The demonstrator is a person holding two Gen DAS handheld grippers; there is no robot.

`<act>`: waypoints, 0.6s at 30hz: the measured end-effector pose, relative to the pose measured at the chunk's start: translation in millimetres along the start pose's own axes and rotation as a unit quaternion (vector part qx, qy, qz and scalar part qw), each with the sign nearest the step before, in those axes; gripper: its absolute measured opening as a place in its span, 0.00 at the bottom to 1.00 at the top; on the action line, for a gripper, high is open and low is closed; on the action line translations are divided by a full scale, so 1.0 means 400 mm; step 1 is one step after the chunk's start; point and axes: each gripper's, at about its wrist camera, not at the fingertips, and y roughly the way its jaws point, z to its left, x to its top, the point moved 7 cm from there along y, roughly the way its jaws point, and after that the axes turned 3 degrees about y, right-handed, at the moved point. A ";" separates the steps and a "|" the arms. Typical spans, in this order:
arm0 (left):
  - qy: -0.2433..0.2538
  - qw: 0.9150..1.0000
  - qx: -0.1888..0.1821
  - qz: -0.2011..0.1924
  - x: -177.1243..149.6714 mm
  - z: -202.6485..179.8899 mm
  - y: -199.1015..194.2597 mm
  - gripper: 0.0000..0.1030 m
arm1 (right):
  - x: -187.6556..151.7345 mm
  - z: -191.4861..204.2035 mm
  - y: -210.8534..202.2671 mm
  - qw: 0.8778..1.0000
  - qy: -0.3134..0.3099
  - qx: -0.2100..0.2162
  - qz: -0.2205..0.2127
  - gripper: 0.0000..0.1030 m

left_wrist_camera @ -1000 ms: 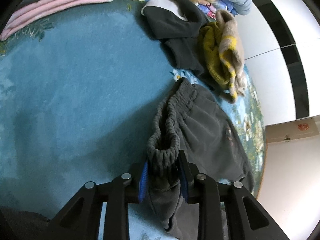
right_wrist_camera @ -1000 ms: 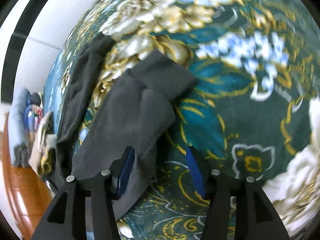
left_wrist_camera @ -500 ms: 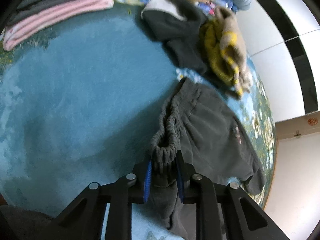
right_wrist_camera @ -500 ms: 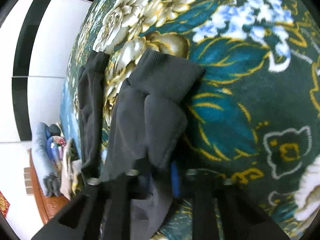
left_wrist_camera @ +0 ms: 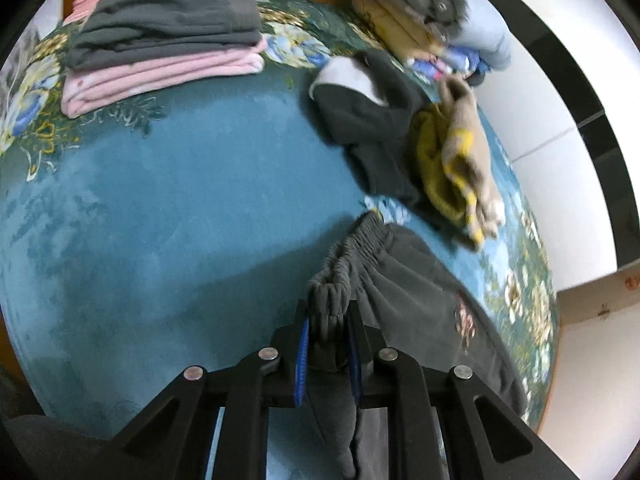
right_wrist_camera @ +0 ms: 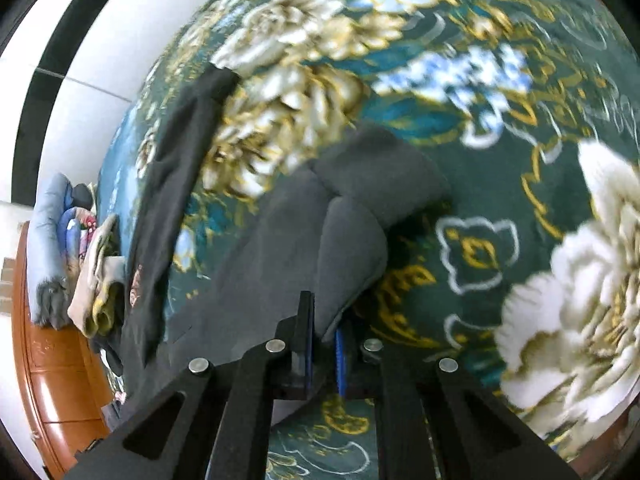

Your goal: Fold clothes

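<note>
Pinching the gathered elastic waistband of the dark grey sweatpants, the left gripper is clenched on the fabric between its blue pads. From that grip the waistband runs toward 12 o'clock and the pants body spreads to 2 and 3 o'clock across the teal floral blanket. From 9 to 12 o'clock the blanket is bare plush, open up to a folded stack of grey and pink garments at 11 o'clock. A crumpled dark top and a yellow-and-beige knit lie at 1 o'clock, just beyond the waistband. The blanket's edge curves down at 3 o'clock beside white wall panels.

In the right wrist view, the right gripper is closed on a trouser leg; its ribbed cuff lies at 12 o'clock, and the other leg stretches toward 10 o'clock. Flowered blanket lies uncovered from 1 to 4 o'clock.
</note>
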 end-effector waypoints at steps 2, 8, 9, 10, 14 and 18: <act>0.002 1.000 0.004 0.002 -0.004 -0.002 0.005 0.18 | -0.001 -0.024 -0.005 1.000 0.008 -0.006 0.002 0.15; -0.033 0.999 -0.013 0.010 -0.006 0.023 0.030 0.19 | 0.095 0.000 -0.114 0.996 -0.037 -0.034 -0.072 0.37; -0.036 0.999 -0.014 0.010 -0.008 0.024 0.033 0.19 | 0.122 0.024 -0.131 0.994 -0.055 -0.034 -0.089 0.44; -0.037 0.999 -0.016 0.009 -0.009 0.022 0.033 0.19 | 0.145 0.065 -0.114 0.994 -0.070 -0.018 -0.087 0.45; -0.040 0.999 -0.024 0.007 -0.014 0.018 0.036 0.19 | 0.178 0.204 0.054 0.996 -0.071 0.050 -0.017 0.46; -0.032 0.999 -0.016 0.004 -0.014 0.020 0.034 0.19 | 0.215 0.335 0.235 0.994 -0.073 0.072 0.023 0.51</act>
